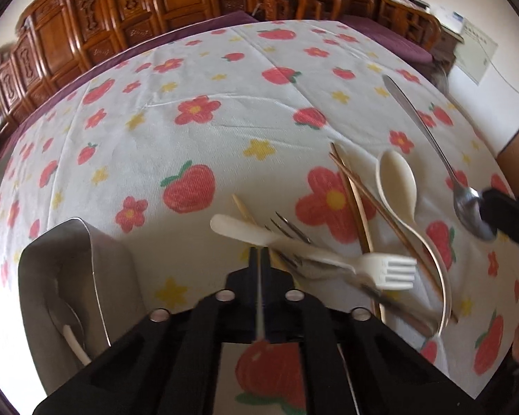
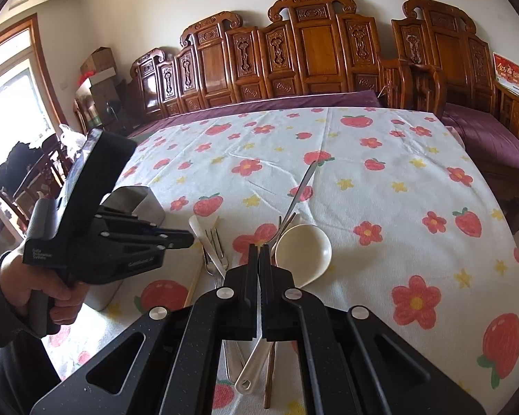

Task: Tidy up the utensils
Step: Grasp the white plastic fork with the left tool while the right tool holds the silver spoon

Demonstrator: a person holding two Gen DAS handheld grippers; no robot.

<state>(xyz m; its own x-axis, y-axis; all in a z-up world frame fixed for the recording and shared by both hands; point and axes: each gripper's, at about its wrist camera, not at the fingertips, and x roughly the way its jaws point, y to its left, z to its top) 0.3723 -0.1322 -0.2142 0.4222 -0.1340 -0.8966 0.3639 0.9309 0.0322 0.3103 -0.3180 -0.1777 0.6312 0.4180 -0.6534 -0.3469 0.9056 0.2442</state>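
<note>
A heap of utensils lies on the flowered tablecloth: a white plastic fork (image 1: 380, 271), a metal fork (image 1: 294, 235), brown chopsticks (image 1: 354, 200) and a white soup spoon (image 1: 398, 180), which also shows in the right wrist view (image 2: 302, 250). My right gripper (image 2: 259, 254) is shut on a metal spoon (image 2: 299, 190), bowl pinched, handle up and away; the left wrist view shows the spoon (image 1: 429, 145) lifted over the table. My left gripper (image 1: 259, 256) is shut and empty, just left of the heap. A steel holder (image 1: 86, 266) stands at left with a white utensil inside.
The left gripper body (image 2: 97, 228) and the hand holding it fill the left of the right wrist view, next to the steel holder (image 2: 145, 200). Carved wooden chairs (image 2: 311, 52) and a purple cushioned bench (image 2: 484, 135) line the table's far edge.
</note>
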